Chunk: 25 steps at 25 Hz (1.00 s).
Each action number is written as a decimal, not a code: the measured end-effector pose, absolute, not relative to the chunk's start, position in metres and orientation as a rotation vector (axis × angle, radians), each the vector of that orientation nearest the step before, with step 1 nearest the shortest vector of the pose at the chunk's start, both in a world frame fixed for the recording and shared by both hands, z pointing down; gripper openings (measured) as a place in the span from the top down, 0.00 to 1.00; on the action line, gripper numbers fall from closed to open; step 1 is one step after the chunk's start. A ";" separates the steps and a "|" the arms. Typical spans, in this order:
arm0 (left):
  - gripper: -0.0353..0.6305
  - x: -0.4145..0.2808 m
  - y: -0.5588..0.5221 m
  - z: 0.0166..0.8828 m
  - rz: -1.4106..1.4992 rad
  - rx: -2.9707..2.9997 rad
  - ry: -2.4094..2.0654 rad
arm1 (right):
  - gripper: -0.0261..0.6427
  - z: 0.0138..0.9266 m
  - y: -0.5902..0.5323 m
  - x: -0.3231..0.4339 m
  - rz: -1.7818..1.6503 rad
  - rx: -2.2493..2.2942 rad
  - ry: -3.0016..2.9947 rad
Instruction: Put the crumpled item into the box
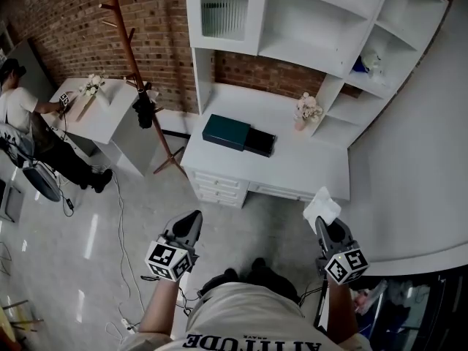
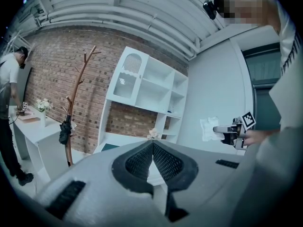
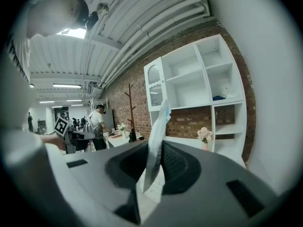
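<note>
A white crumpled item point(image 1: 322, 208) sticks up from my right gripper point(image 1: 322, 224), which is shut on it in front of the white desk point(image 1: 307, 168). In the right gripper view the crumpled item point(image 3: 156, 141) stands pinched between the pads of the right gripper point(image 3: 158, 145). A dark teal box point(image 1: 227, 131) with a black part point(image 1: 260, 142) beside it lies on the desk, well ahead of both grippers. My left gripper point(image 1: 193, 219) hovers over the floor, left of the right one; in its own view the left gripper point(image 2: 152, 144) is shut and empty. From there the right gripper point(image 2: 223, 129) shows with the item point(image 2: 208, 128).
A white shelf unit point(image 1: 292, 20) rises behind the desk, with a flower vase point(image 1: 307, 112) on the desktop. A wooden coat rack point(image 1: 135, 72) stands to the left. A person point(image 1: 22, 123) works at another white table point(image 1: 110, 112). Cables lie on the floor point(image 1: 124, 225).
</note>
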State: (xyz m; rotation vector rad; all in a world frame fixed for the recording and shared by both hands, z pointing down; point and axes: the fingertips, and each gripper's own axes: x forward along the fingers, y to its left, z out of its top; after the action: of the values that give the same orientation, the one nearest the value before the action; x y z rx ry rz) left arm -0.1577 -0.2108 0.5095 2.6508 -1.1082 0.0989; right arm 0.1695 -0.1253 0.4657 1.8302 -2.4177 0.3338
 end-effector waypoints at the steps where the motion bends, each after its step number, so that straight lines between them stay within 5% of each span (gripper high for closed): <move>1: 0.91 -0.159 -0.213 0.510 0.097 2.648 -1.113 | 0.85 0.466 -0.128 0.170 0.335 1.829 -2.417; 25: 0.91 -0.090 -0.340 0.517 0.131 2.579 -1.269 | 0.85 0.507 -0.323 0.238 0.458 1.575 -2.536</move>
State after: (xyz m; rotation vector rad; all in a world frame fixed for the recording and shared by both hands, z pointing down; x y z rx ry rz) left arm -0.0904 -0.3401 0.5170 2.5790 -1.2688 0.1307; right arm 0.2379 -0.3228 0.5069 1.5751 -2.5362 0.4576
